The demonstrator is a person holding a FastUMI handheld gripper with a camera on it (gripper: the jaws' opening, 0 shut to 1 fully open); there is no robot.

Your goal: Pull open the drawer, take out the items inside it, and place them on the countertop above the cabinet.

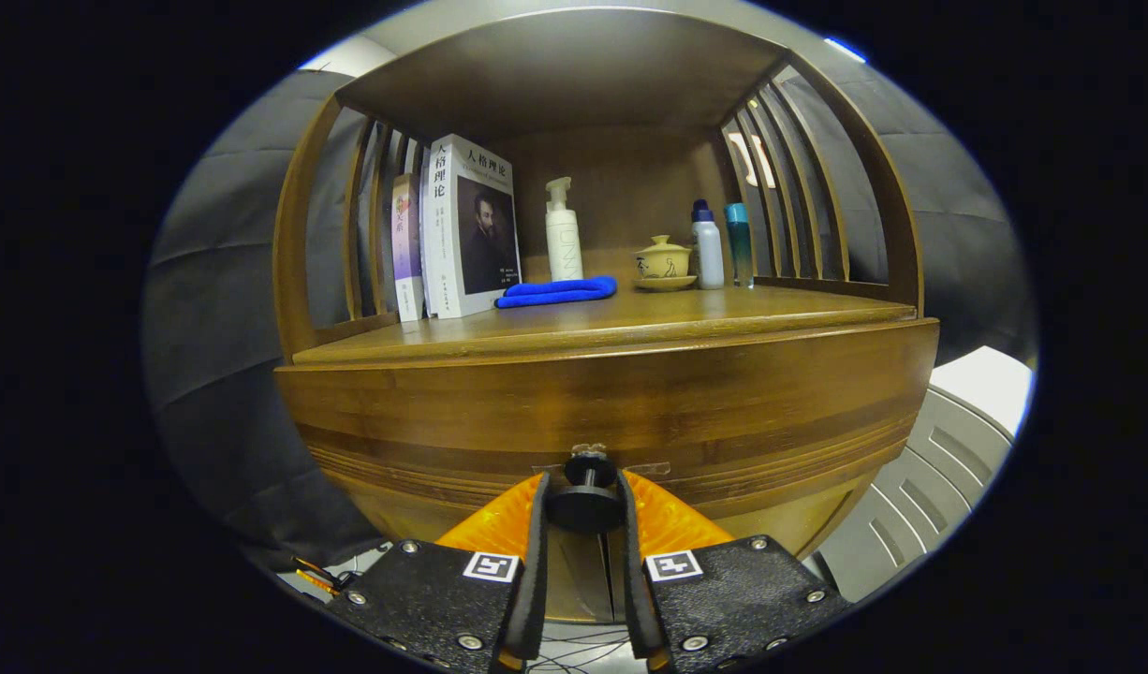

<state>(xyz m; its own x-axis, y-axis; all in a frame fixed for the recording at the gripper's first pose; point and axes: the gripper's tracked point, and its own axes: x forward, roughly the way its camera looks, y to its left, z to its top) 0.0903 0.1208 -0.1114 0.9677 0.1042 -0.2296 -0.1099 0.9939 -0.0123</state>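
A wooden cabinet stands ahead with its drawer front [611, 412] facing me, and the drawer looks closed. A round black knob [585, 505] juts from the drawer front. My gripper [585, 491] has its two fingers on either side of that knob, pressing against it. The countertop [630, 323] above the drawer carries a folded blue cloth [557, 292], upright books [466, 229], a white pump bottle [562, 234], a small lidded tea bowl [664, 262] and two more bottles [719, 245]. What lies inside the drawer is hidden.
Slatted wooden sides [785, 187] and a wooden top enclose the shelf space above the countertop. A white slatted object [930, 477] stands to the right of the cabinet. Grey cloth hangs on the left.
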